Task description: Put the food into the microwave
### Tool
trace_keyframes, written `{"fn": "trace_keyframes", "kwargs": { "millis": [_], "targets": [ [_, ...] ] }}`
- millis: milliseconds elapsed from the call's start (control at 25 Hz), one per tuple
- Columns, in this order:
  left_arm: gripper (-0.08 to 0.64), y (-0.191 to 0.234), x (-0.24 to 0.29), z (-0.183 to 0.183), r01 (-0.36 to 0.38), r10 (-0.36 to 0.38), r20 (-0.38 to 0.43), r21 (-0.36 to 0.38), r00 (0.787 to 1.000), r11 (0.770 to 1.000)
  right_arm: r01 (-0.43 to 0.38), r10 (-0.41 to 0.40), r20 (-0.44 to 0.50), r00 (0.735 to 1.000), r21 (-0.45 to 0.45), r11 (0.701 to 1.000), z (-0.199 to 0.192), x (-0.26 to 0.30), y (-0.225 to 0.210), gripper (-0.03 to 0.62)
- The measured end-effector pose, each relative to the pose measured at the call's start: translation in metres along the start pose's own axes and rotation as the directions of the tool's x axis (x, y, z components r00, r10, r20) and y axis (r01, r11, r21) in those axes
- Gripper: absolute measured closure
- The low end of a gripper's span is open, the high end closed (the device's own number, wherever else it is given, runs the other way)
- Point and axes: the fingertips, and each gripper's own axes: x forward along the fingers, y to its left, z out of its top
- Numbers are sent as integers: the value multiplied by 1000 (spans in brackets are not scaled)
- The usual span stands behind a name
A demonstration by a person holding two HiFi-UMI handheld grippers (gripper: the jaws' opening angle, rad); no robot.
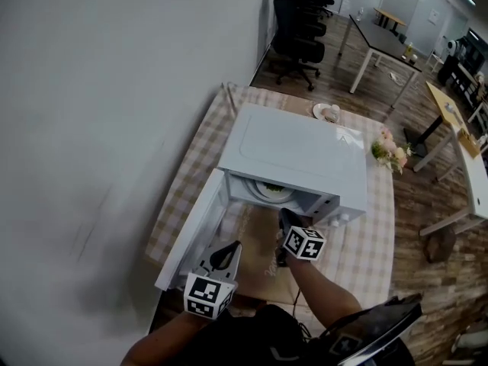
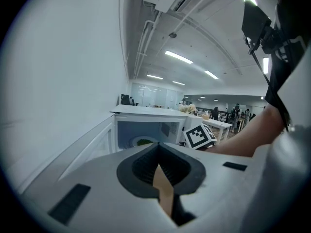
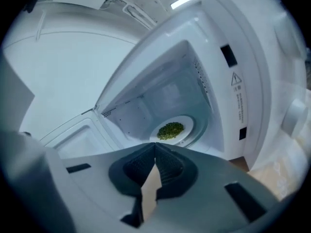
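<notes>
While the door (image 1: 194,231) hangs wide to the left, I can see straight into the microwave (image 1: 293,155). The food (image 3: 170,129), a green heap, lies on a white plate (image 3: 187,129) on the floor of the cavity, well inside. From the head view only an edge of that plate shows under the roof of the oven.

My right claw (image 3: 154,143) is closed with nothing in it, its two pads meeting at the tip. It hangs just in front of the opening, pointing in and apart from the plate. My left claw (image 2: 158,144) is closed and empty too. It sits lower and to the left, beside the door's outer edge, aimed towards the cavity.

The microwave stands on a table (image 1: 366,242) with a checked cloth. A bunch of pale flowers (image 1: 390,152) sits at its right corner. Behind the oven lies a small dish (image 1: 328,113); it may hold more food, but I cannot make it out.
</notes>
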Motion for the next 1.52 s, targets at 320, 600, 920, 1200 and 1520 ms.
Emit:
{"fn": "trace_keyframes", "kwargs": {
  "millis": [320,600,920,1200,1520],
  "targets": [
    [552,-13,-18,6,73,-74,45,22,996,997,-22,34,60,998,-182,983,19,-54,53,583],
    [552,-22,-37,3,126,-128,74,40,989,991,-27,56,97,994,-279,960,26,-98,95,583],
    [552,-22,-58,19,161,-174,145,92,974,983,-3,52,178,983,-262,965,44,-141,129,583],
    [552,-37,-64,27,200,-212,144,96,967,975,-10,58,167,984,-275,961,49,-168,132,584],
    [552,-30,-56,56,75,-93,178,101,980,992,-46,112,220,969,-283,958,82,-191,129,584]
  ]
}}
